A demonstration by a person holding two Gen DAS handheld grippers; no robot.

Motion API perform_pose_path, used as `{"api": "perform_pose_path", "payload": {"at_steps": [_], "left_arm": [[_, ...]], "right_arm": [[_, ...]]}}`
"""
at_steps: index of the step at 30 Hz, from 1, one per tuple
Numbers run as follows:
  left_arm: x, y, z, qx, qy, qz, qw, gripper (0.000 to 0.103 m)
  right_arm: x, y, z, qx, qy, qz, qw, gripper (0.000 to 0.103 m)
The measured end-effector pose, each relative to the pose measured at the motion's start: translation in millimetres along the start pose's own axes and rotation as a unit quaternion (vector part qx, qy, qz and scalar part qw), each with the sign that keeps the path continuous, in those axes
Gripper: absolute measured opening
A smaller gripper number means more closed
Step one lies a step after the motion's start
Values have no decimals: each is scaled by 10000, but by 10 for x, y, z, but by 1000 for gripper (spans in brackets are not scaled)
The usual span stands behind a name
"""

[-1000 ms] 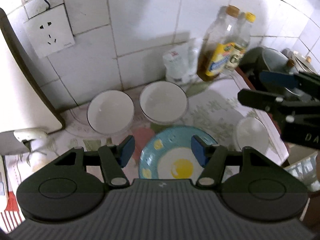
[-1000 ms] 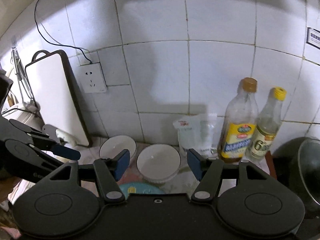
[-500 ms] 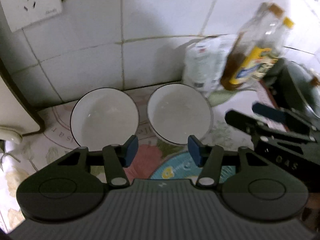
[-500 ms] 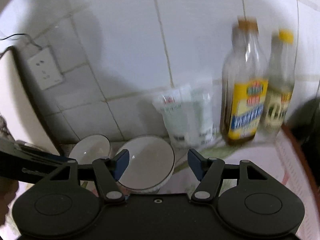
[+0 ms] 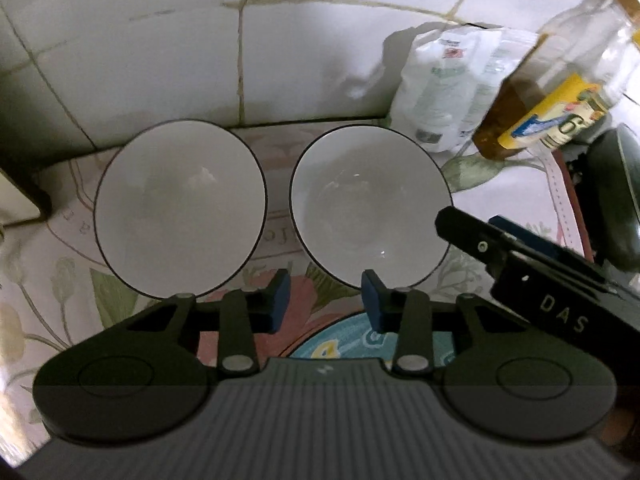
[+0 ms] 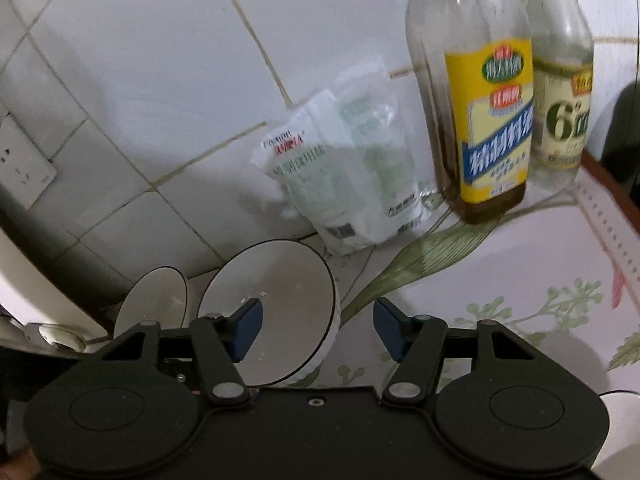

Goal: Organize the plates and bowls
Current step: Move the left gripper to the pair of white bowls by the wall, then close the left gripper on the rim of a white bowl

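Two white bowls with dark rims stand side by side against the tiled wall: the left bowl (image 5: 180, 208) (image 6: 154, 304) and the right bowl (image 5: 370, 206) (image 6: 272, 312). My left gripper (image 5: 325, 302) hovers just in front of the gap between them, its jaws closing with only tablecloth between them. Under it shows the edge of a blue plate (image 5: 340, 346) with yellow marks. My right gripper (image 6: 318, 320) (image 5: 500, 240) straddles the right bowl's right rim, one finger over the inside and one outside. Its jaws are closing, and the pads stand clear of the rim.
A white plastic bag (image 6: 344, 184) (image 5: 448, 80) leans on the wall behind the right bowl. Beside it are an oil bottle (image 6: 480, 120) and a pale bottle (image 6: 560, 92). A dark pot (image 5: 616, 200) sits at the right edge, a white board (image 6: 24, 280) and socket (image 6: 20, 160) at the left.
Both grippers have come down and forward, close to the two bowls. The left jaws have narrowed. The blue plate has slipped mostly under the left gripper, and the right gripper has rolled.
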State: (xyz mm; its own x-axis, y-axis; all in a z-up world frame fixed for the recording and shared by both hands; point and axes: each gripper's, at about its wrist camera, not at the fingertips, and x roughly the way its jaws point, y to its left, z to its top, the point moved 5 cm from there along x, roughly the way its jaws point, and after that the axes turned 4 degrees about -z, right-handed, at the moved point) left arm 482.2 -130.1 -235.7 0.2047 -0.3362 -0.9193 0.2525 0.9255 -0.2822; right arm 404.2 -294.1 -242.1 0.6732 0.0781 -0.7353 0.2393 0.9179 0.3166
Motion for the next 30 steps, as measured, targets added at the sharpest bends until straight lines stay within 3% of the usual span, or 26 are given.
{"api": "perform_pose_path", "payload": {"at_steps": [3, 5, 9, 19, 30], "left_arm": [[86, 28, 14, -231, -76, -21, 9997, 33], [138, 40, 23, -343, -96, -48, 9994, 21], [185, 54, 22, -460, -151, -55, 9988, 19], [165, 44, 32, -337, -141, -49, 9993, 19], [143, -87, -4, 16, -19, 156, 9999, 19]], "right_arm": [[112, -16, -17, 47, 75, -18, 10000, 58], [202, -27, -37, 91, 212, -39, 9997, 51], [327, -43, -85, 223, 443, -86, 9987, 20], [427, 38, -54, 268, 696, -535, 9958, 17], [397, 128, -76, 220, 875, -746, 9931, 16]]}}
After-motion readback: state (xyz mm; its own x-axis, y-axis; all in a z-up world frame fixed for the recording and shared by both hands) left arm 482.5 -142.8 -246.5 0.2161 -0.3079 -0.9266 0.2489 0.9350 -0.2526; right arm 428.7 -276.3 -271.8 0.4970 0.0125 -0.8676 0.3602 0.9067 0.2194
